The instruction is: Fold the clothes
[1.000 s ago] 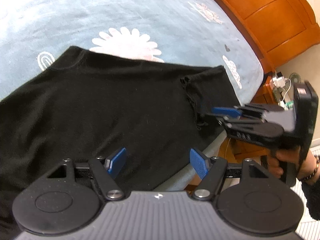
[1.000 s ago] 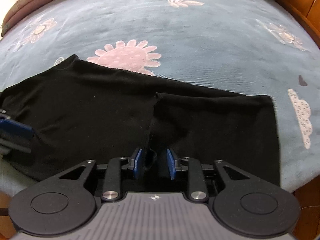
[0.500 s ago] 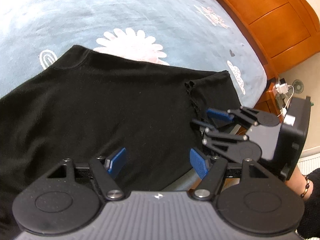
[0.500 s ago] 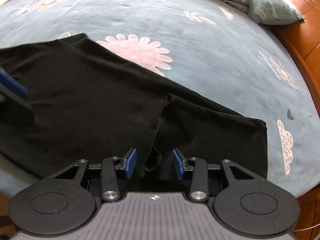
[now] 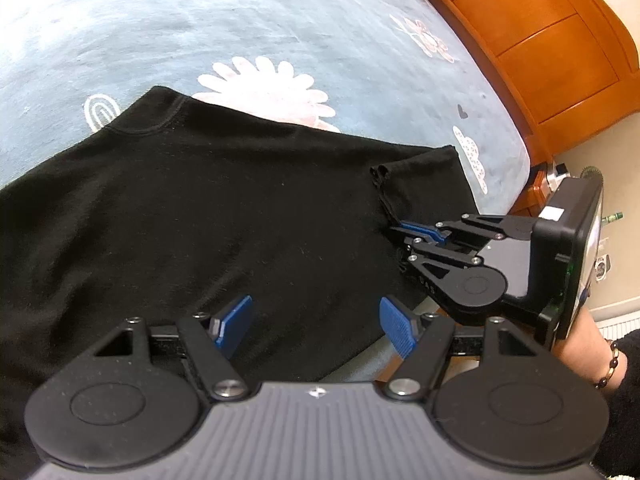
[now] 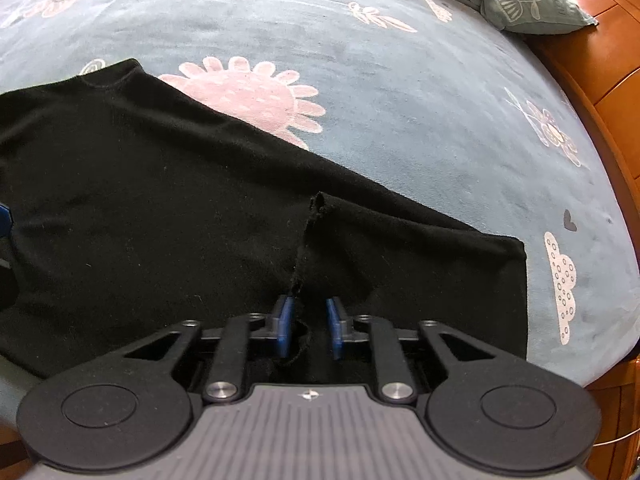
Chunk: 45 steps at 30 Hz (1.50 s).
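Counts: one black garment (image 5: 192,220), two grippers, one pillow (image 6: 528,0), one wrist with a bead bracelet (image 5: 610,364).
Garment: spread flat across the lower left and middle of both views, on the bedspread (image 5: 120,32); its folded edge (image 6: 308,240) rises to a point near the middle of the right wrist view.
Left gripper (image 5: 316,326): bottom middle of its view, jaws spread wide, hovering above the cloth with nothing between the pads.
Right gripper (image 6: 310,328): jaws closing, a narrow gap visible; the folded edge lies between them, pads not seen pressing it.
Change: a second ago the right gripper sat further right in the left view, off the cloth; now its tips are down at the folded edge, lower and closer.
Surface: blue bedspread printed with pink flowers and white clouds.
Room: orange wooden bed frame (image 5: 540,40) upper right; pale floor at the right edge.
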### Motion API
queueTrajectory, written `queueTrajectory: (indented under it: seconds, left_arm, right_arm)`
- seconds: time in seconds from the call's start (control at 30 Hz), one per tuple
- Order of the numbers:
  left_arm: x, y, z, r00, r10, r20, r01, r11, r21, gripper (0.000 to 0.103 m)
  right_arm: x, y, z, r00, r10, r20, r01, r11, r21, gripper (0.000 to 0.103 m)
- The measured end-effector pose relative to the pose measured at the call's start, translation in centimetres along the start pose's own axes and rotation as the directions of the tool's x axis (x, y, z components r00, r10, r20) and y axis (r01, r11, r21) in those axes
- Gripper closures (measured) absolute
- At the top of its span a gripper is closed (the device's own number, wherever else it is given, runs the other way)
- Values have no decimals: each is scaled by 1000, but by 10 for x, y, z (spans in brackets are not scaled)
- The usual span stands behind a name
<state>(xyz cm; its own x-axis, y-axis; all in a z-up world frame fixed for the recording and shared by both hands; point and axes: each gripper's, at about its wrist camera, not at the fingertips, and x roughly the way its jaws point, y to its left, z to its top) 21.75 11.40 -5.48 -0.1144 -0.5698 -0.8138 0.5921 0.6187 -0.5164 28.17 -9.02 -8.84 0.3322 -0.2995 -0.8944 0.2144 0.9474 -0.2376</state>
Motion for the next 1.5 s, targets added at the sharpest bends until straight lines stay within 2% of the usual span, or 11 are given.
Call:
queueTrajectory:
  seconds: [0.47,0.6,0.87,1.0,1.1,1.17,1.2,1.23,1.33,1.43,1.5]
  left_arm:
    - [2,0,3,1000,-7,-10,8,1000,16,33]
    - [1,-4,8,1000,-6,-9,6,999,45,33]
    - [3,-45,44,998,-35,58,22,975,222,33]
    - [34,-79,91,999,-21,44,2,920,392,33]
    - [71,-120,131,997,49,57,-73,810,582,33]
    - [96,-143,146,992,89,85,-122,669,733,33]
    - [111,-154,152,990,97,99,-137,574,807,33]
    - [123,-163,157,991,95,97,-131,487,863,33]
    - [157,-181,168,997,67,23,-41,287,957,33]
    - [183,-194,180,993,27,-112,104,213,971,33]
    - [199,-201,183,987,28,-160,153,173,973,33]
  right_arm:
    - [-18,7,5,994,104,-8,-105,994,-27,98]
    - [-13,8,3,991,132,-1,-132,991,-14,86]
    - [-50,-70,-14,986,140,89,-155,969,191,63]
    - [-46,-132,-34,959,233,160,-277,885,373,59]
    - [-21,-165,-38,922,326,209,-387,795,467,49]
    - [-4,-181,-39,890,387,240,-455,730,510,47]
    - [4,-189,-40,872,419,253,-487,695,528,46]
    - [11,-195,-41,854,446,268,-516,663,542,43]
    - [26,-214,-48,794,519,316,-599,581,551,35]
    - [42,-227,-51,725,598,342,-671,499,549,32]
    - [51,-231,-54,707,625,332,-684,482,547,30]
